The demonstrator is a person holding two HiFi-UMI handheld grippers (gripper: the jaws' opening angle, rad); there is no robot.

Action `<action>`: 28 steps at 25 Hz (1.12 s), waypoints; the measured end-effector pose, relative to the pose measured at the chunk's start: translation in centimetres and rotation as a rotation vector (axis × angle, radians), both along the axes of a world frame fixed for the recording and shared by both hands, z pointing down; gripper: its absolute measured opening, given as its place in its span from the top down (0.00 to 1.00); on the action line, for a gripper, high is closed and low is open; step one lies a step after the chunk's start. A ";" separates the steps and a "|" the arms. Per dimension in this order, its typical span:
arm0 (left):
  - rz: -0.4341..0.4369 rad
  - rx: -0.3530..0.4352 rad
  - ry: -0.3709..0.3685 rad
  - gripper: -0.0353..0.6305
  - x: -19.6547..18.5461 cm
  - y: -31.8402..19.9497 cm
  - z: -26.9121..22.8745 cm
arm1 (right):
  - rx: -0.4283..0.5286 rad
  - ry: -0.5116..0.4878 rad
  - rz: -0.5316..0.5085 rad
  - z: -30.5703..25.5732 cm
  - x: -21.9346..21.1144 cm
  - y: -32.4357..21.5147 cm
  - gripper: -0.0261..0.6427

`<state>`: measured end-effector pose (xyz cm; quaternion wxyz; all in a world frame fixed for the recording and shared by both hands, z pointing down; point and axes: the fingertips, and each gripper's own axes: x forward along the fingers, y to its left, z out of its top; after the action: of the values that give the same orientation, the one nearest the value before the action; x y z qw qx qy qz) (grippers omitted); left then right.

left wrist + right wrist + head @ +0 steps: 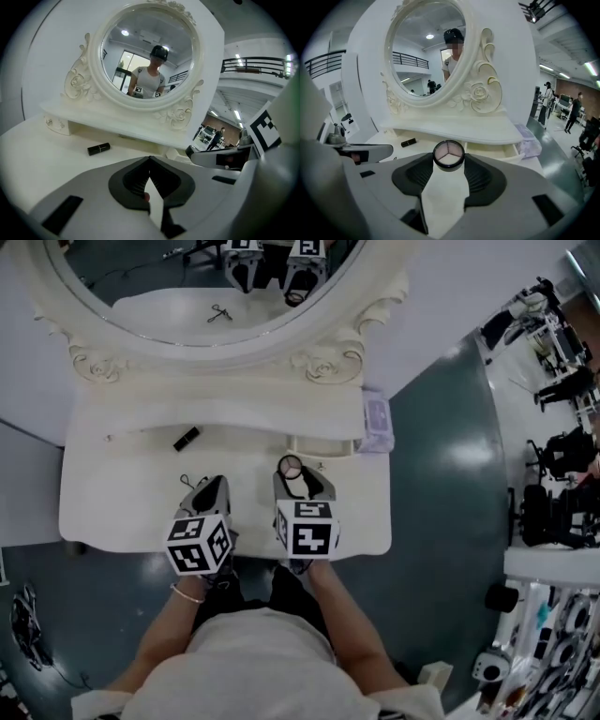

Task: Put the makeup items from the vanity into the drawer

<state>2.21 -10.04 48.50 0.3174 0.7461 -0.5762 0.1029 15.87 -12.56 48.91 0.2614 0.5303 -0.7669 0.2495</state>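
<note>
Right claw point(449, 164): clenched on a small round compact point(449, 153). The pads press its black rim from both sides. The clear lid faces the camera and shows a pale pink filling split in three.
Left claw point(150, 159): clenched, tips meeting. Its own view shows nothing clear between them.
Placing of the claws: side by side over the near part of the white counter point(122, 493), both tilted down toward the far side. The left one is a little nearer the counter's front edge.
Metal tool point(187, 482): thin, scissors-like, with small loops, just left of the left claw's tip. I cannot tell whether it touches the claw.
Lipstick point(187, 438): a black tube lying on its side on the counter, farther back and left of the left claw, near the underside of the shelf.
Drawer point(492, 152): pulled open under the shelf on the right half, just beyond the compact. I cannot make out what is inside.
Shelf point(216, 404): a cream ledge running across the far side of the counter, below the mirror.
Clear box point(377, 421): lilac-tinted, at the far right end of the shelf.
Mirror point(187, 277): oval, in a carved cream frame, standing at the far side. It reflects both claws.
Person: stands at the near edge with a thin bracelet point(186, 594) on the left wrist.
</note>
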 end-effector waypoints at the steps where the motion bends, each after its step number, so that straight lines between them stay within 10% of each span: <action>1: 0.009 0.009 -0.001 0.94 0.5 -0.2 -0.4 | 0.002 -0.006 0.011 -0.2 0.5 0.0 0.64; 28: 0.074 -0.025 -0.015 0.94 5.1 -5.3 1.0 | -0.165 0.002 -0.008 2.7 4.7 -4.8 0.64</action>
<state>7.27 -15.32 49.46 0.3185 0.7620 -0.5493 0.1275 20.53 -17.31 51.62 0.3058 0.5044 -0.7456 0.3101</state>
